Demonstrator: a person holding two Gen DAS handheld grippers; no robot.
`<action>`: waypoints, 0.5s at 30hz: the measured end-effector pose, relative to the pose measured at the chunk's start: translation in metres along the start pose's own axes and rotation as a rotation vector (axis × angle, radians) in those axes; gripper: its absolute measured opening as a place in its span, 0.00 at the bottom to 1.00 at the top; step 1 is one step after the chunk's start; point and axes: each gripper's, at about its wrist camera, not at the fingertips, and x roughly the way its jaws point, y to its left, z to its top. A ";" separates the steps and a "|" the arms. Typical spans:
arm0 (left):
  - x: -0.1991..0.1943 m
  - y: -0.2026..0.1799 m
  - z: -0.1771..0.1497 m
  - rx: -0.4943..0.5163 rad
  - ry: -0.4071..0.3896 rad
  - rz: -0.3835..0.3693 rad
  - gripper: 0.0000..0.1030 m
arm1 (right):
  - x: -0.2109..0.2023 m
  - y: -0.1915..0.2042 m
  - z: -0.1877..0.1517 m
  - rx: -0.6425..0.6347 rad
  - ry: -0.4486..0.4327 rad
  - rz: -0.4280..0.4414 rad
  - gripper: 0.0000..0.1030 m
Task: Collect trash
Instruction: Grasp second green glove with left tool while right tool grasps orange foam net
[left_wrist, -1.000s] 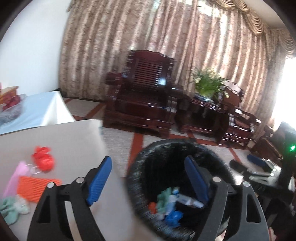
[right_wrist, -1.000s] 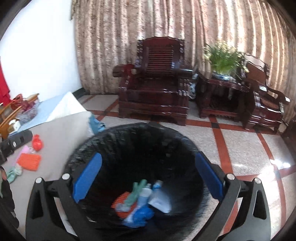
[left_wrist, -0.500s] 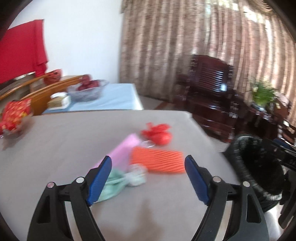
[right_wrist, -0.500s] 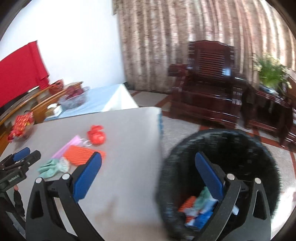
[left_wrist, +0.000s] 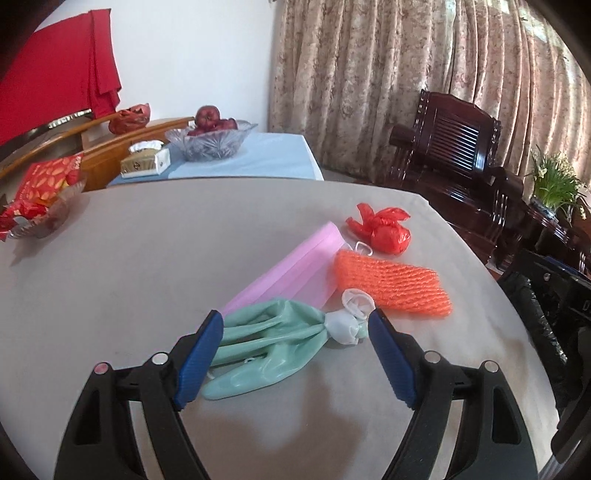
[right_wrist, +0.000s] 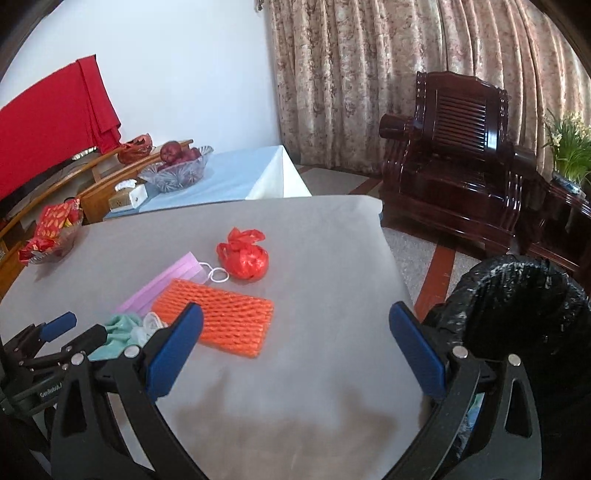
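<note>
On the grey table (left_wrist: 155, 258) lie a green rubber glove (left_wrist: 266, 339) with a white wad (left_wrist: 347, 325), a pink face mask (left_wrist: 291, 269), an orange foam net (left_wrist: 391, 284) and a red knotted plastic bag (left_wrist: 384, 229). My left gripper (left_wrist: 295, 354) is open, its jaws on either side of the glove, low over the table. My right gripper (right_wrist: 295, 347) is open and empty above the table's right part, near the orange net (right_wrist: 221, 317). The black-lined trash bin (right_wrist: 517, 317) stands off the table's right edge.
A glass dish of red snack packets (left_wrist: 37, 206) sits at the table's left edge. Behind it a blue-clothed table holds a fruit bowl (left_wrist: 210, 140) and a tissue box (left_wrist: 146, 162). Dark wooden armchairs (right_wrist: 450, 177) and a plant (right_wrist: 569, 151) stand before the curtain.
Both grippers swung left from above the bin to over the table. The left one came down around the green glove. Both stayed open.
</note>
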 end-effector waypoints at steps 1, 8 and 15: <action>0.004 -0.002 0.001 0.005 0.005 -0.001 0.77 | 0.004 0.001 -0.001 -0.002 0.005 -0.004 0.95; 0.035 -0.015 0.000 0.013 0.052 -0.015 0.76 | 0.023 -0.002 -0.004 -0.011 0.037 -0.023 0.94; 0.055 -0.021 -0.001 -0.001 0.097 -0.004 0.76 | 0.035 -0.008 -0.008 -0.010 0.060 -0.030 0.94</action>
